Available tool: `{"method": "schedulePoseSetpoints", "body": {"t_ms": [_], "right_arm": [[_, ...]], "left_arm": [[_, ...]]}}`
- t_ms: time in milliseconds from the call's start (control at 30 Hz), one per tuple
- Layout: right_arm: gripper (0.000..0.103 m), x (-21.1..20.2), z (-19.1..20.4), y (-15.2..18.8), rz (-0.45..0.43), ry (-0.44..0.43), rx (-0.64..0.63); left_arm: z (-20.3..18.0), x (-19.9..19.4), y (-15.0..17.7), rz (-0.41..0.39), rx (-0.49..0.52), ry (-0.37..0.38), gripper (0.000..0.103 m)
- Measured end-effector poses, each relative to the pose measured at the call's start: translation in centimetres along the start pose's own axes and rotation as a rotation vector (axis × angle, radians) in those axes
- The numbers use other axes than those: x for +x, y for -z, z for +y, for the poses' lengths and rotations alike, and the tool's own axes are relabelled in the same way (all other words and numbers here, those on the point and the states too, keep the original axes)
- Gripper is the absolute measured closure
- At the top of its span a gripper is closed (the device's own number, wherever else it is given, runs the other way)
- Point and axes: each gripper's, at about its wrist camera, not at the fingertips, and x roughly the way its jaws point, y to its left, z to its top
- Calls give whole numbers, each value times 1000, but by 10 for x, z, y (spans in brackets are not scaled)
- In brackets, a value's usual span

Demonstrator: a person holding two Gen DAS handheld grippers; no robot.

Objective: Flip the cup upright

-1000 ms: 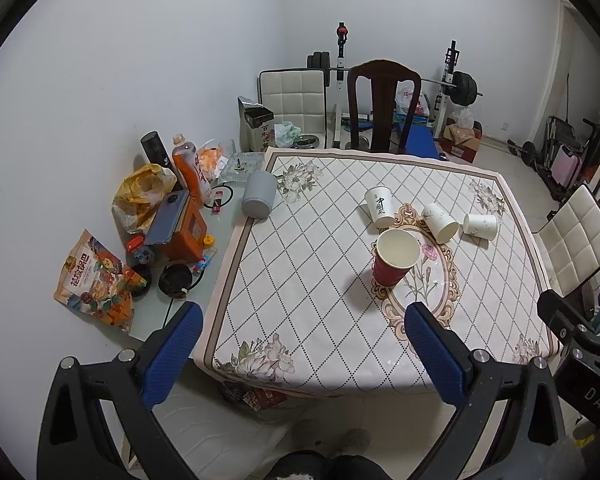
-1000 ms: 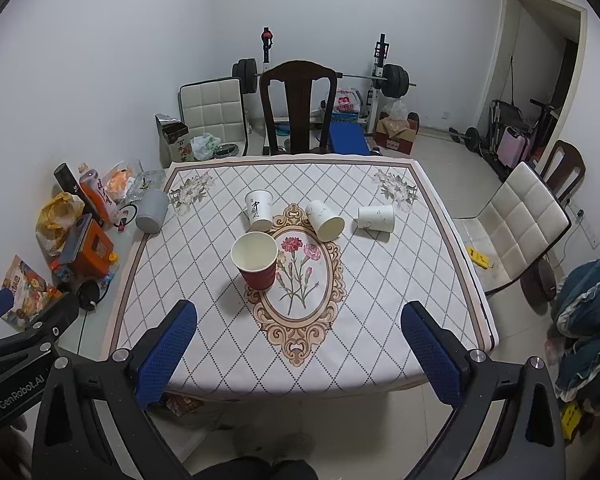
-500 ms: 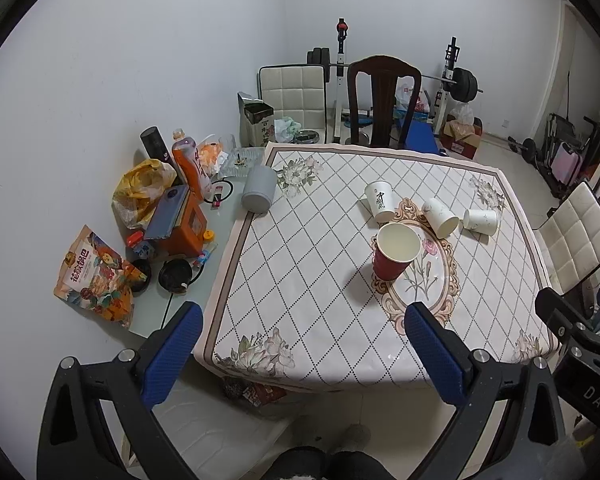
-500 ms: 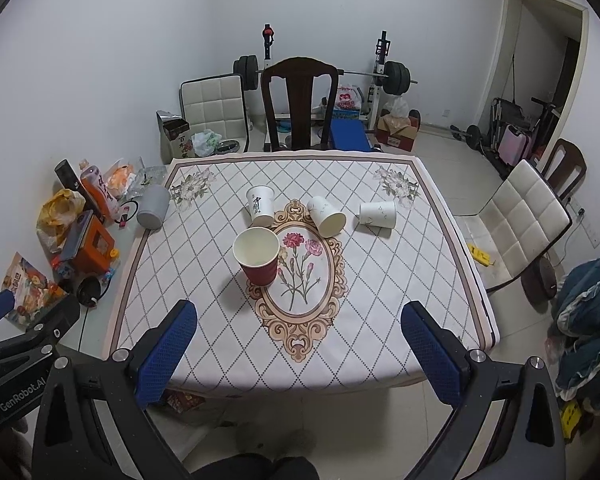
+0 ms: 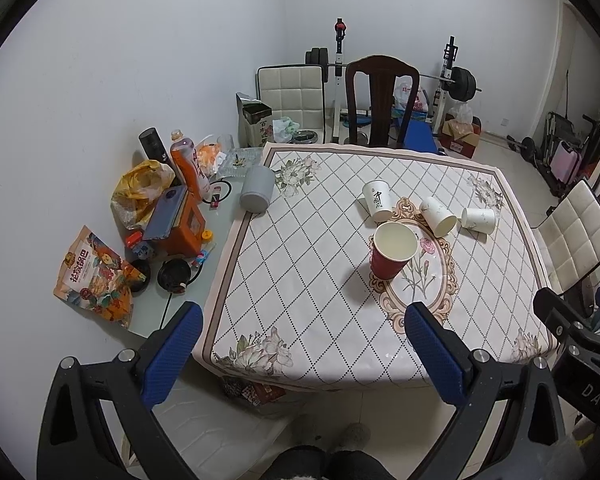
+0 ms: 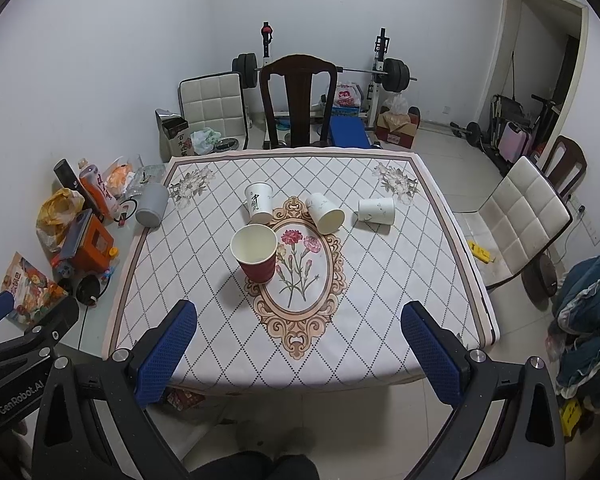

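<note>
A red paper cup [image 5: 391,252] [image 6: 256,253] stands upright on the tablecloth [image 5: 300,264] [image 6: 380,280], mouth up. Behind it a white cup with black writing [image 5: 377,201] [image 6: 259,201] stands mouth down. Two white marbled cups lie on their sides: one [image 5: 438,216] [image 6: 325,213] with its mouth toward me, one [image 5: 478,220] [image 6: 376,211] further right. My left gripper [image 5: 304,354] and right gripper [image 6: 300,352] are both open and empty, held off the table's near edge, well short of the cups.
A grey cylinder [image 5: 257,190] [image 6: 152,209] lies at the table's back left corner. Snack bags, a bottle [image 5: 186,164] and an orange box [image 5: 182,226] crowd the side table on the left. A dark chair [image 6: 298,104] stands behind, a white chair [image 6: 520,220] to the right.
Both grippers have drawn back slightly from the table; the cups look a little farther away. Nothing on the table has moved.
</note>
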Motion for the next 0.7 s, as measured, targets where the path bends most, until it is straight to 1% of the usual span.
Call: {"method": "schedulePoseSetpoints", "body": {"t_ms": [700], "right_arm": [[0,0,-2,1,0,0,1]], "left_arm": [[0,-1,-1,0,1,3,0]]}}
